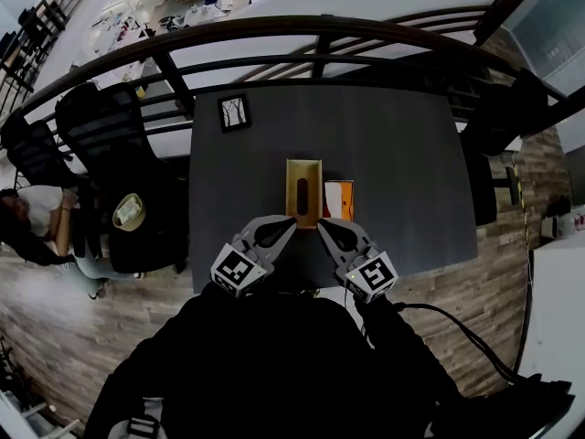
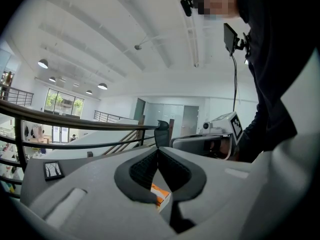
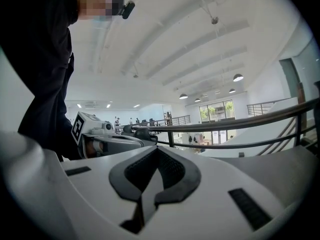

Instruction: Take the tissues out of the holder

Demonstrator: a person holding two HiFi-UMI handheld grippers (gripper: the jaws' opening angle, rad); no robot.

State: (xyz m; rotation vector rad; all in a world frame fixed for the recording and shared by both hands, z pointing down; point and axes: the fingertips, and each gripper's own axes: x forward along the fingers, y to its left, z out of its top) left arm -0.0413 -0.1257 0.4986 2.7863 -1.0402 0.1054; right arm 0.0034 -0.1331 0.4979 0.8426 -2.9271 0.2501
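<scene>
A wooden tissue holder (image 1: pixel 303 193) with a slot in its top stands upright near the middle of the dark table (image 1: pixel 402 154). An orange and white tissue pack (image 1: pixel 339 199) lies just right of it. My left gripper (image 1: pixel 289 226) hovers at the holder's near left corner, jaws shut and empty. My right gripper (image 1: pixel 324 226) hovers just in front of the pack, also shut with nothing held. In the left gripper view the tips of the left gripper (image 2: pixel 158 151) meet, and the pack (image 2: pixel 160 194) shows through the gap below them. The right gripper (image 3: pixel 156 150) shows closed pads in its own view.
A small framed picture (image 1: pixel 234 112) stands at the table's far left. A dark railing (image 1: pixel 320 27) runs behind the table. Dark chairs (image 1: pixel 119 135) stand at the left, one carrying a pale hat-like thing (image 1: pixel 129 211). A seated person (image 1: pixel 37 213) is further left.
</scene>
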